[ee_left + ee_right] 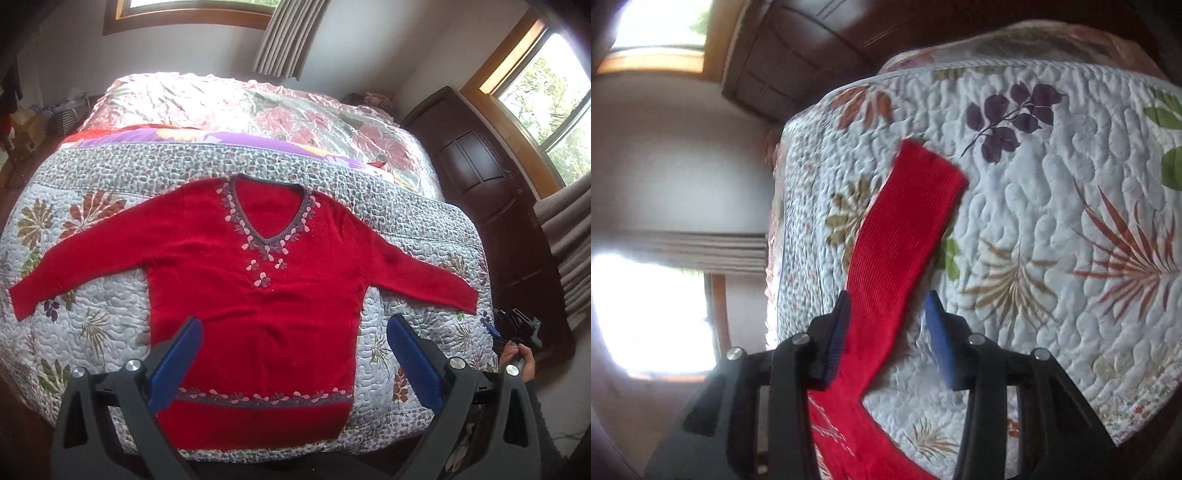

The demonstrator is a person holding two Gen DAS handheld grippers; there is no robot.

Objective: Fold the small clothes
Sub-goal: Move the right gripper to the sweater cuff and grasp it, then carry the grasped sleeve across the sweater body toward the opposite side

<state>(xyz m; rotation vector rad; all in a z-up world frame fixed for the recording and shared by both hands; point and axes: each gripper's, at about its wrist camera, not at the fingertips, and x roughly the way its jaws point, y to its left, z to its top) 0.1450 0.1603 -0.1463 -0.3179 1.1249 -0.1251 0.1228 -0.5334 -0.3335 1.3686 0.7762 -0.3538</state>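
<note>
I see a bed (74, 280) covered by a white quilt (92, 314) with leaf prints, and everything else I place from that quilt. Lying flat on its middle is 1 red sweater (258, 295), front up, its 2 sleeves spread out to either side. Beyond the quilt's far edge lies a purple sheet (221, 142), and past that a pink floral blanket (258, 103).

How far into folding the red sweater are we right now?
Done: the red knitted V-neck sweater lies spread flat, front up, on the floral quilted bedspread, both sleeves out.
In hand: nothing gripped. The left gripper hovers open above the hem; the right gripper is open around the right sleeve.
Left: every fold; none shows yet.
</note>
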